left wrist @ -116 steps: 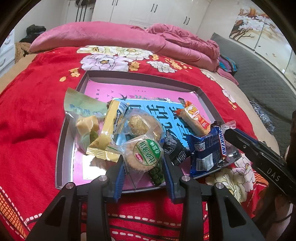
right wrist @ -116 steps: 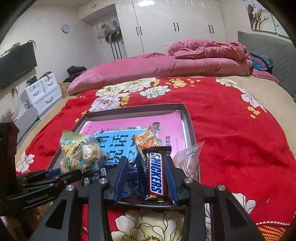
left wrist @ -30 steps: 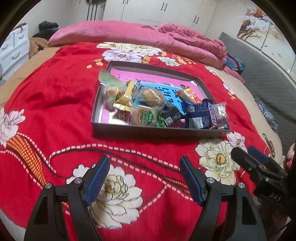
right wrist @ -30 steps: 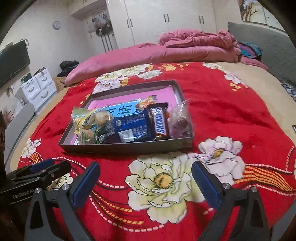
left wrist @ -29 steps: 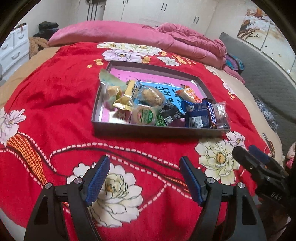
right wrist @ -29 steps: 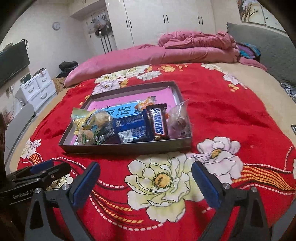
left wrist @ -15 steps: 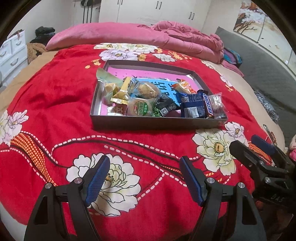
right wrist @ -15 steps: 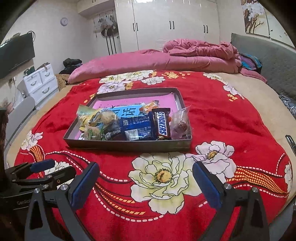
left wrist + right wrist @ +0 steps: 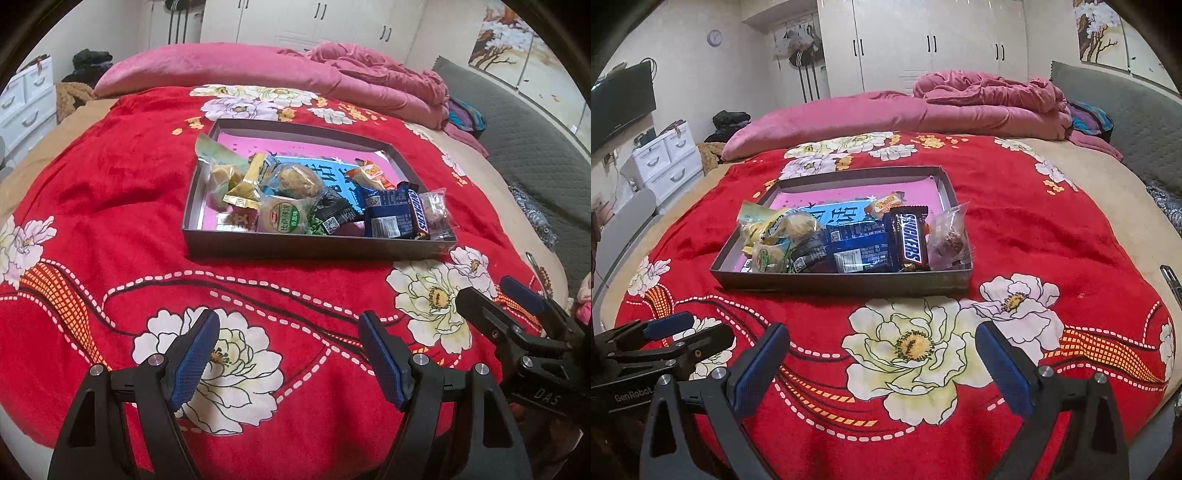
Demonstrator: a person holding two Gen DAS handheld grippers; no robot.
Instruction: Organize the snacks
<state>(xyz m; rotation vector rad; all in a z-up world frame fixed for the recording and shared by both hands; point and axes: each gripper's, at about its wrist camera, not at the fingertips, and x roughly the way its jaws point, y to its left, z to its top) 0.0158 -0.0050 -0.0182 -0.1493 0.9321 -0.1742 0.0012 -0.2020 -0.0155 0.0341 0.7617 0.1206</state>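
Now | both tools apart, empty | tray ahead on blanket

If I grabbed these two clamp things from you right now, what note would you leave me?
Left gripper: open, empty, over the red blanket, short of the tray.
Right gripper: open, empty, also short of the tray.
Snacks: all lie in the tray's near half, among them the Snickers bar, blue packet, round green-label biscuit and clear bag at the right end.
Done: I see no snack loose on the blanket.
Left: probably nothing; tidy the pile only if wanted.
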